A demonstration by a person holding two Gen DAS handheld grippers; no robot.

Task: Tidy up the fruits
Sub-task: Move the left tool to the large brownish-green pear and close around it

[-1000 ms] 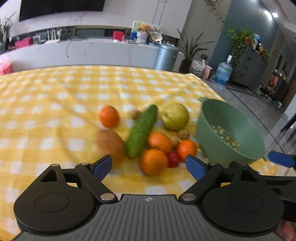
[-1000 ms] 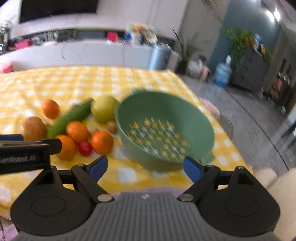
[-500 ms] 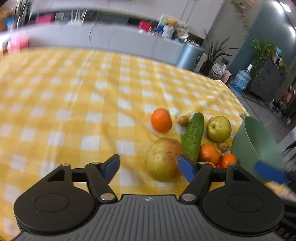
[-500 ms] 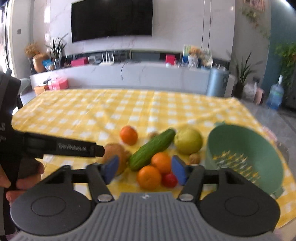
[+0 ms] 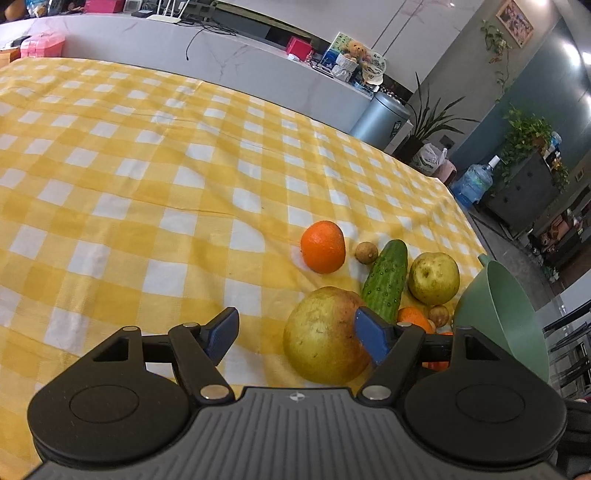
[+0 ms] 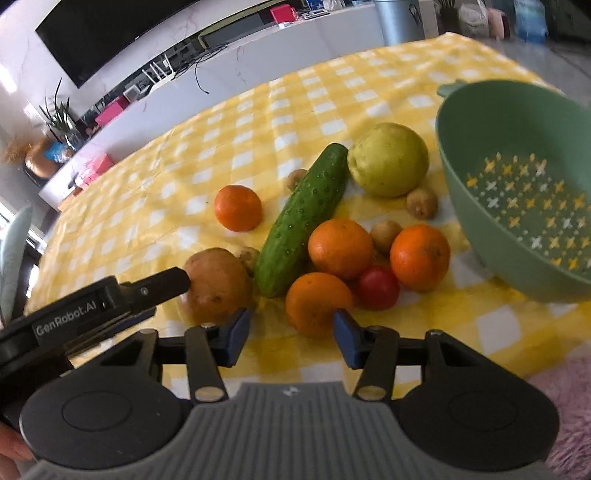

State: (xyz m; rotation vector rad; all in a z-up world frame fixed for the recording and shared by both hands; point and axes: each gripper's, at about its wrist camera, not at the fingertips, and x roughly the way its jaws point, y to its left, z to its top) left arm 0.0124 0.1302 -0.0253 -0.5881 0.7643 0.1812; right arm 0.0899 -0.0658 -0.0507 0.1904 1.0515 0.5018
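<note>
Green colander [image 6: 517,177] at right is seen empty; every fruit [image 6: 340,247] lies mid-frame on the bench [image 5: 147,166]. Left hand-held gripper [image 5: 295,334] and right hand-held gripper [image 6: 290,334] are spread, nothing pinched.

Room: yellow-checked tablecloth [image 5: 147,166] on desk; white marble counter [image 5: 221,62] upper centre; grey bin [image 5: 380,118], potted plant [image 5: 428,118], water jug [image 5: 472,182] upper right; wall television [image 6: 110,33] upper left.
</note>
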